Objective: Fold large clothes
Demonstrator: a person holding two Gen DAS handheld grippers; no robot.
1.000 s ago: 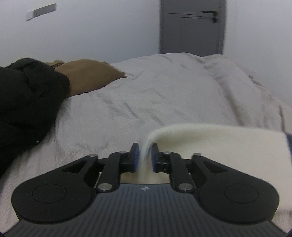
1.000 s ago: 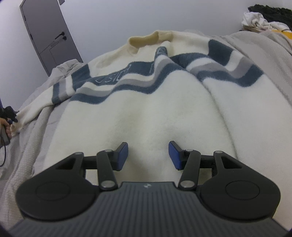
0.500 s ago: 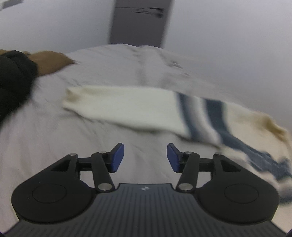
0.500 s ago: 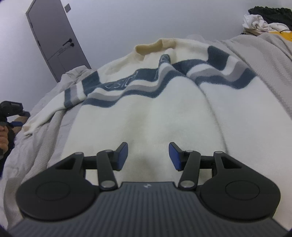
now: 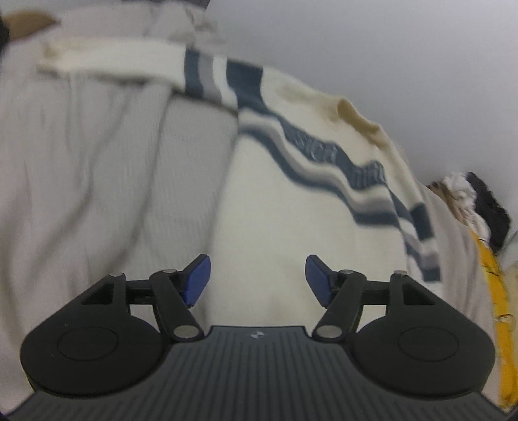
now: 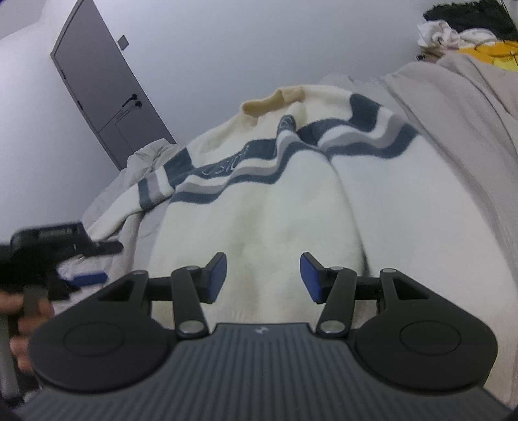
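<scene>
Lying spread on the bed (image 6: 469,136) is the sweater (image 6: 259,207), cream with blue and grey wavy stripes across the chest, collar (image 6: 272,100) toward the far wall. One sleeve (image 6: 129,200) trails off the sweater's left side toward the door (image 6: 106,94); the other side is folded over the body, and a long crease runs down the sweater from the collar.

Left gripper (image 5: 257,278) hangs over the sweater's lower body, its jaws opening right now, blue pads well apart and nothing between them but air, the cream knit below. From this view the sleeve (image 5: 123,61) stretches away from the sweater at the top left, cuff lying flat on the grey cover, the picture blurred.

Right gripper (image 6: 263,278) hovers over the sweater's hem area, jaws parted, nothing pinched, pads clear of the cloth. Just left of the sweater in the right wrist view you catch the left gripper (image 6: 94,262) from the side, a hand (image 6: 19,311) on its handle, blurred.

Beyond the sweater's right shoulder, at the bed's corner, sits a pile of clothes (image 6: 466,29): white, black and a yellow piece.
</scene>
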